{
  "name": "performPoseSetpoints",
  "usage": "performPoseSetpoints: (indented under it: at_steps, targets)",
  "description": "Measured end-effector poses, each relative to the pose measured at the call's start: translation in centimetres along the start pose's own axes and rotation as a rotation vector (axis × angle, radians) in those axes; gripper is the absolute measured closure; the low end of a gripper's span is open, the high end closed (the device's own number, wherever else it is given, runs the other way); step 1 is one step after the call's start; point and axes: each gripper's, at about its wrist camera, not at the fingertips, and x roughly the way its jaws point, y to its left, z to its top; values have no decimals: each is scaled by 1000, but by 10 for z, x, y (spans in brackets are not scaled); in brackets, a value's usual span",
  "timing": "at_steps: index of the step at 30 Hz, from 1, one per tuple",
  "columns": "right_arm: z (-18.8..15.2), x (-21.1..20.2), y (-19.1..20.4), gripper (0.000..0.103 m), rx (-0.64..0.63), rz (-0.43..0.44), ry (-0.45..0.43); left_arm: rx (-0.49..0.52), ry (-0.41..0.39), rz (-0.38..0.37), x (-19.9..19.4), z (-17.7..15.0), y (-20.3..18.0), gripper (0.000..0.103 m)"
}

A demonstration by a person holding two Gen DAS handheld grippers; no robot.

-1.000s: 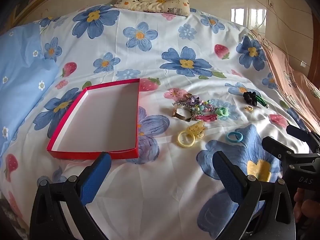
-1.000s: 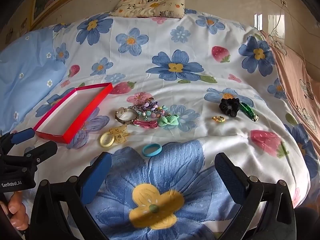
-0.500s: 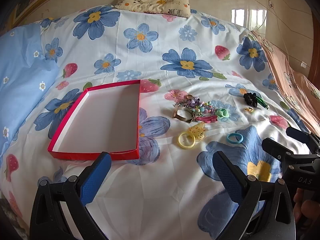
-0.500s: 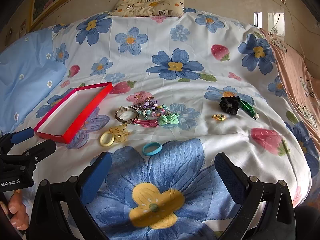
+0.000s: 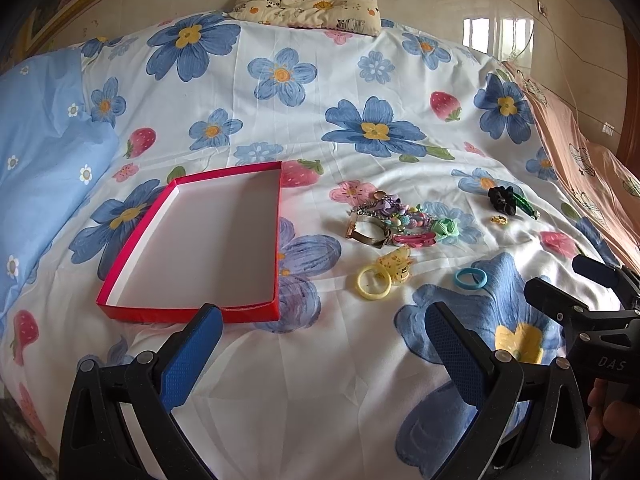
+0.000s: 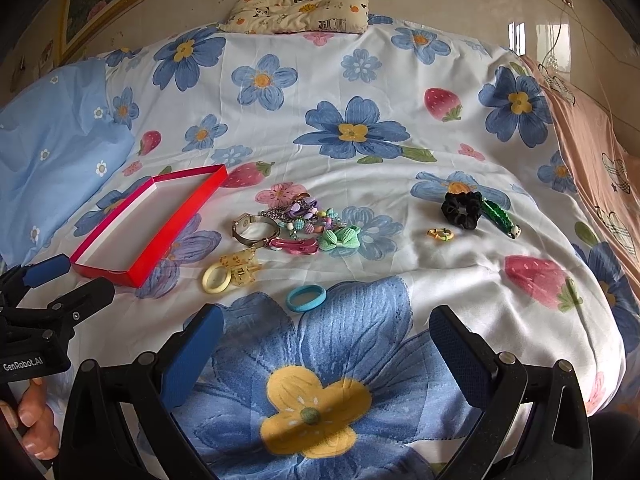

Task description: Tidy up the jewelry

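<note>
My left gripper (image 5: 320, 320) hovers over a flowered bed (image 5: 320, 380), fingers spread wide, grasping nothing; my right gripper (image 6: 326, 322) is likewise released and empty; a shallow red box (image 5: 192, 308) lies just ahead of my left gripper's left finger; a tangled pile of jewelry (image 6: 296, 226) rests ahead of my right gripper, a blue ring (image 6: 306, 293) nearest it, a black scrunchie (image 6: 462, 208) farther right.
</note>
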Motion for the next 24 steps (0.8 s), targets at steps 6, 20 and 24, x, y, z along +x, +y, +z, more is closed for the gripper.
performPoseSetpoints:
  at_steps: [6, 20, 24]
  targets:
    - [1, -1, 1, 0, 3, 9, -1, -4, 2, -3, 0, 1, 2, 1]
    - [0, -1, 2, 0, 3, 14, -3, 0, -1, 0, 0, -2, -2, 1]
    - [0, -1, 3, 0, 6, 17, -1, 3, 6, -3, 4, 0, -2, 1]
